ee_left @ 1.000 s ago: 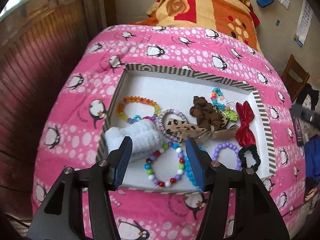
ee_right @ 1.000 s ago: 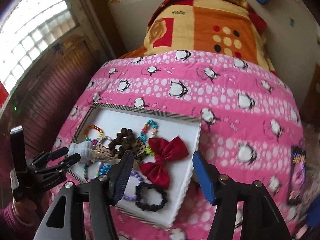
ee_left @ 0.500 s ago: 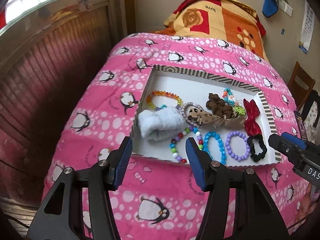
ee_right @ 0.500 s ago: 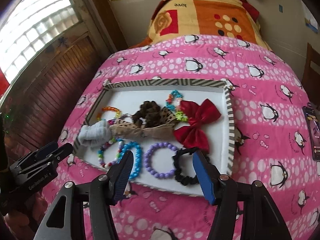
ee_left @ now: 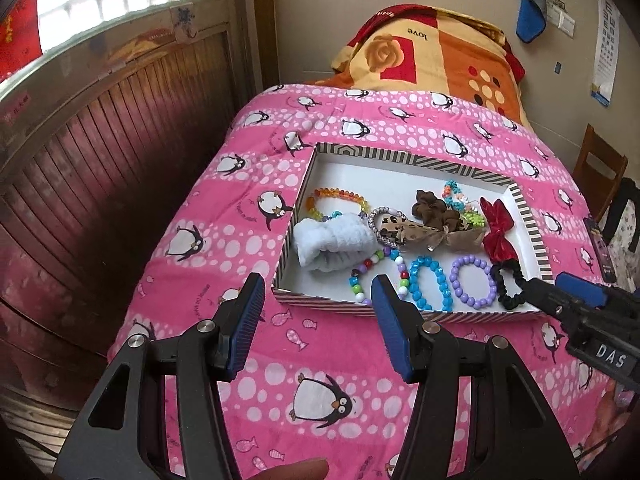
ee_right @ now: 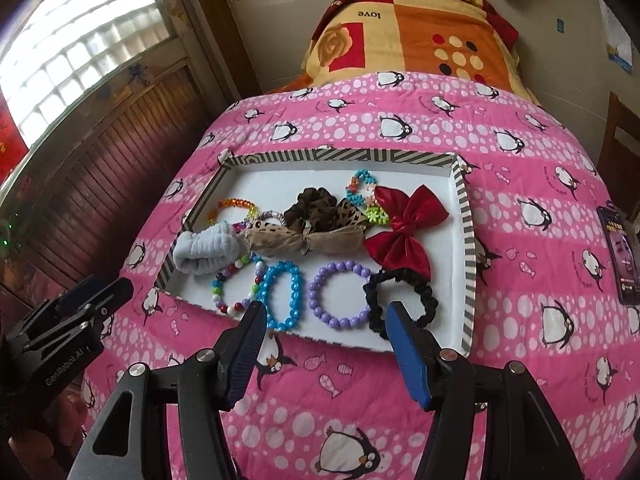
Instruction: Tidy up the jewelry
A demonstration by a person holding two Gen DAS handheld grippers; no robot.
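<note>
Both the left hand-held gripper (ee_left: 318, 290) and the right hand-held gripper (ee_right: 326, 318) were found partly open and empty, held above the tray (ee_right: 469, 240) of bracelets on the bed (ee_right: 520, 184).

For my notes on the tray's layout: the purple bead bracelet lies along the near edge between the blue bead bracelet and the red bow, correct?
Not quite. In the right wrist view the purple bead bracelet lies between the blue bead bracelet and the black scrunchie; the red bow sits behind them.

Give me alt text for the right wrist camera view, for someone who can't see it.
An open, empty right gripper hovers over the near edge of a striped-rimmed white tray on a pink penguin quilt. The tray holds bead bracelets, a black scrunchie and a red bow.
</note>
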